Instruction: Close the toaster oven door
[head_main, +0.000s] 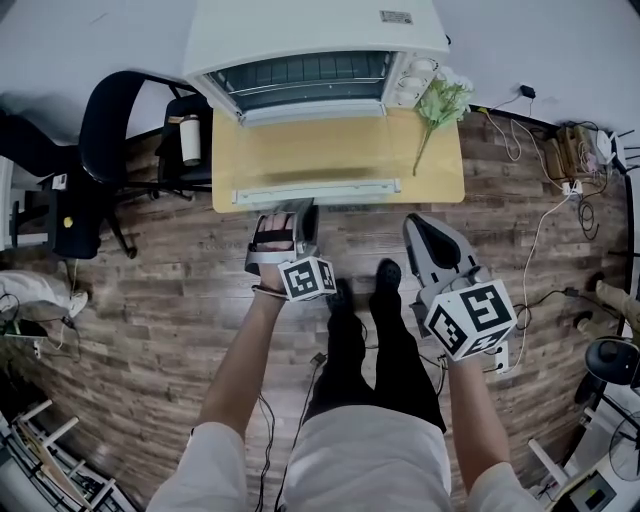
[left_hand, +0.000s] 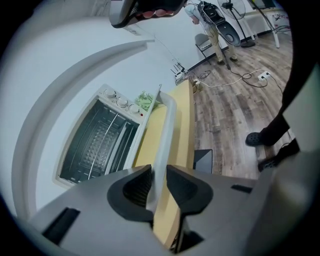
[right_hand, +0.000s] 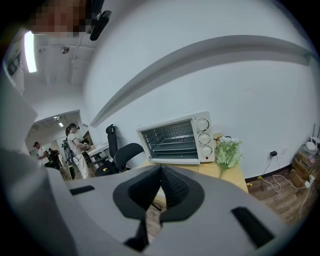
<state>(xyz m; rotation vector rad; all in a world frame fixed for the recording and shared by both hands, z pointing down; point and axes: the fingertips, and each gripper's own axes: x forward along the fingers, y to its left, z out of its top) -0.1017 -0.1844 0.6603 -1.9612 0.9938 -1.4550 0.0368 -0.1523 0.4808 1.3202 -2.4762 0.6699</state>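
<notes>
Toaster oven door: we find it dropped flat over the table, its handle running nine-to-three at twelve o'clock of our left gripper, jaws apart astride it, while our right gripper, jaws together and empty, sits farther off at four.

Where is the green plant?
In the head view, the green plant sits at the far right corner of the yellow table, just right of the toaster oven's knobs.
</notes>
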